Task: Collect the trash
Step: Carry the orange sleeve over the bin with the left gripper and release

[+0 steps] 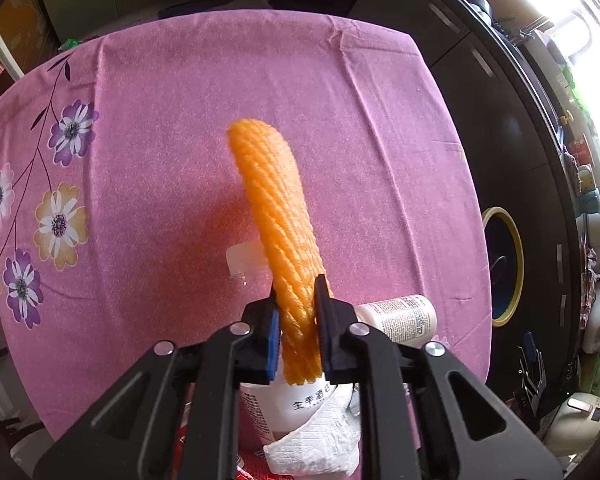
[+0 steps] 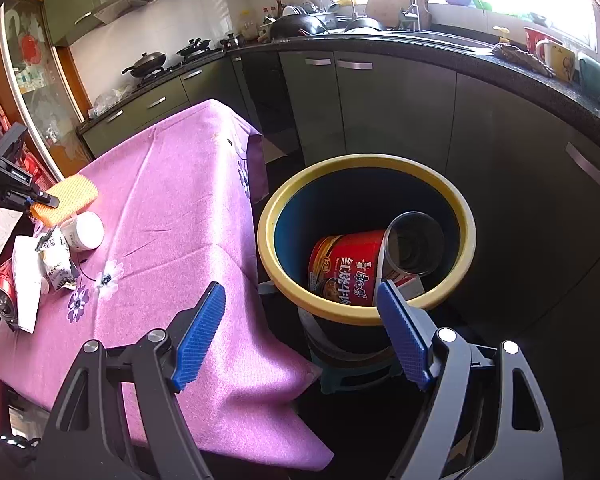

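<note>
Pink floral tablecloth (image 1: 188, 128) mostly bare beyond near-edge clutter, left gripper (image 1: 298, 320) pinching orange foam fruit net (image 1: 278, 216) lifted above it, long axis pointing away, right gripper (image 2: 300, 332) spread wide near yellow-rimmed bin (image 2: 364, 164) beside table edge, noodle cup (image 2: 346, 268) inside

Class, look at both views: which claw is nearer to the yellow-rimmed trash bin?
Right. The right claw hangs open just in front of the bin; the left claw, gripping orange foam netting, is across the table.
</note>
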Motion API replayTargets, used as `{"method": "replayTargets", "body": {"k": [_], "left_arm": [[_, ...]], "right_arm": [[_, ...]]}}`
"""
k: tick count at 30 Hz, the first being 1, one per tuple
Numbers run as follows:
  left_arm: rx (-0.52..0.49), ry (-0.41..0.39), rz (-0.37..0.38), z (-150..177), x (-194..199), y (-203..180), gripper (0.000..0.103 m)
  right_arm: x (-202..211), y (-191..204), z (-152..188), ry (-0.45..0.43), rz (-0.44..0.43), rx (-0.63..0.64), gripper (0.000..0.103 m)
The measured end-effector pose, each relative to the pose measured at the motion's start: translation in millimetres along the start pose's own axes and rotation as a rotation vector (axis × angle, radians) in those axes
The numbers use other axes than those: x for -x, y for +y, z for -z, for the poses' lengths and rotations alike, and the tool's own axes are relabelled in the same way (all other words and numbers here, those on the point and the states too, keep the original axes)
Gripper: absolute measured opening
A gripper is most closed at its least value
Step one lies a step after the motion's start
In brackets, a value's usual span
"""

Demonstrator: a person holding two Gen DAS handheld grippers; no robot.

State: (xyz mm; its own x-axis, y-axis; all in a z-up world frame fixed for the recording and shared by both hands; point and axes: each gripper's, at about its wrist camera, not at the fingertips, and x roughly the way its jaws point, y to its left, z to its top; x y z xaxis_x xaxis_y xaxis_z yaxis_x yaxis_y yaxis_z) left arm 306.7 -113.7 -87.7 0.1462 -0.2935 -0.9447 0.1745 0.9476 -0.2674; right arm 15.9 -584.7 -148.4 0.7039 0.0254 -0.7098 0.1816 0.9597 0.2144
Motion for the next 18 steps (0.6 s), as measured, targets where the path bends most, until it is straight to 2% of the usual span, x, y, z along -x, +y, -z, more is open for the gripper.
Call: {"method": "replayTargets", "body": {"k": [6,10,14,18], "left_arm": [[-0.057,-0.076,-0.016,-1.0,32.1,-14.5,0.012],[-0.122,-0.118,-0.01,3.9,56.6,-37.0,0.012],[-0.225,-0.125,0.015,13.9,68.7,-82.8,0.012],[-0.339,-0.107,0.049,24.8,61.7,-143.4,0.012]], "right_arm": [[3.1,-3.6,2.0,-0.009,0.003,-0.009,0.077],[9.6,-5.8,1.3,-0.025,0.016,-0.014,0.077],[20.9,-10.3,1.1,-0.05,0.049,-0.017,0.077],[36.0,-20.1,4.7,-0.078,0.077,-0.034,0.077]]}}
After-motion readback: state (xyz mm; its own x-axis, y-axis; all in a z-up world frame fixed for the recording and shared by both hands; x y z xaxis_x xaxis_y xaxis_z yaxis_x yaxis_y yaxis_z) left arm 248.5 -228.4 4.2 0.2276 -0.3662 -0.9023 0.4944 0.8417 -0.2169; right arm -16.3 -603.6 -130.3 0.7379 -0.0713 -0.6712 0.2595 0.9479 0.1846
